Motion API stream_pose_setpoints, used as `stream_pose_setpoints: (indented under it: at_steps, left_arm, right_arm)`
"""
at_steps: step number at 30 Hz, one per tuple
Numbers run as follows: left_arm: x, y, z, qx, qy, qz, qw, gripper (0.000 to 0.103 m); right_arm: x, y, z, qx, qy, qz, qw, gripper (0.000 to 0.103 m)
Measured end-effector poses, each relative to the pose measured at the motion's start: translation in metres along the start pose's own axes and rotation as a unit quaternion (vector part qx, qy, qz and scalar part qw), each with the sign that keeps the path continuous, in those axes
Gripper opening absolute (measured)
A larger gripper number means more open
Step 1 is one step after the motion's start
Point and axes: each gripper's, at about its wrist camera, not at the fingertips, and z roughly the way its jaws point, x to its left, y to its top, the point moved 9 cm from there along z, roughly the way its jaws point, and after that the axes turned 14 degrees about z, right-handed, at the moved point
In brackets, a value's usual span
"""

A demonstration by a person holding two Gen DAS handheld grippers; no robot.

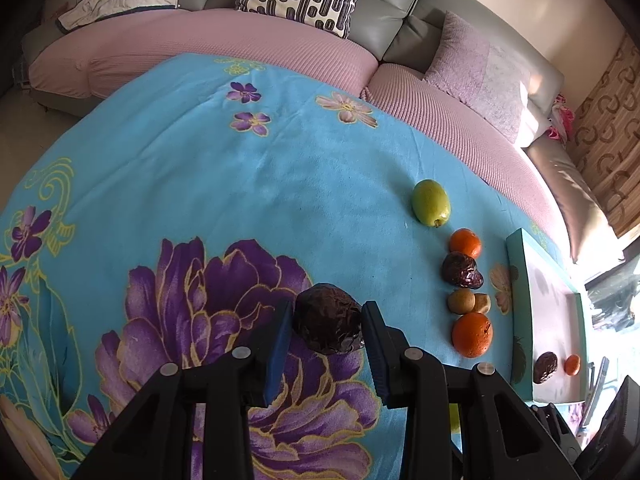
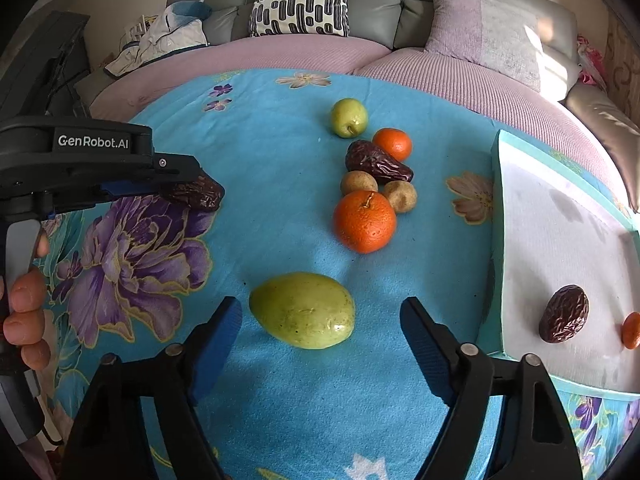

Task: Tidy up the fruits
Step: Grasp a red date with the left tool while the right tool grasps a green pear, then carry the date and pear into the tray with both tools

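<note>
My left gripper (image 1: 326, 334) is shut on a dark wrinkled date (image 1: 326, 322), its blue pads pressing both sides above the floral cloth; from the right wrist view that date (image 2: 196, 194) shows at the left gripper's tip. My right gripper (image 2: 322, 340) stands open around a large green fruit (image 2: 302, 310) lying on the cloth, with gaps on both sides. Further off sit a big orange (image 2: 365, 221), two small brown fruits (image 2: 359, 183), another date (image 2: 376, 164), a small orange (image 2: 393, 144) and a green fruit (image 2: 349, 117).
A teal-rimmed white tray (image 2: 496, 240) at the right holds a date (image 2: 564, 314) and a small orange (image 2: 632, 330). A person's hand (image 2: 24, 312) grips the left tool's handle. A pink and grey sofa (image 1: 240, 36) with cushions curves behind the table.
</note>
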Motion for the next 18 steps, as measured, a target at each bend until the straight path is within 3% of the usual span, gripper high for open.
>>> stream_pose_setpoints:
  at_steps: [5,18]
  left_arm:
    - [-0.001,0.000,0.000,0.000,0.001,0.003,1.0000,0.038]
    - [-0.006,0.003,-0.005,-0.010,-0.004,0.007,0.9999,0.038]
  right_arm:
    - [0.008,-0.002,0.000,0.006,0.019,-0.001,1.000,0.056]
    - [-0.005,0.016,-0.024,-0.037,0.025,0.036,0.998,0.055]
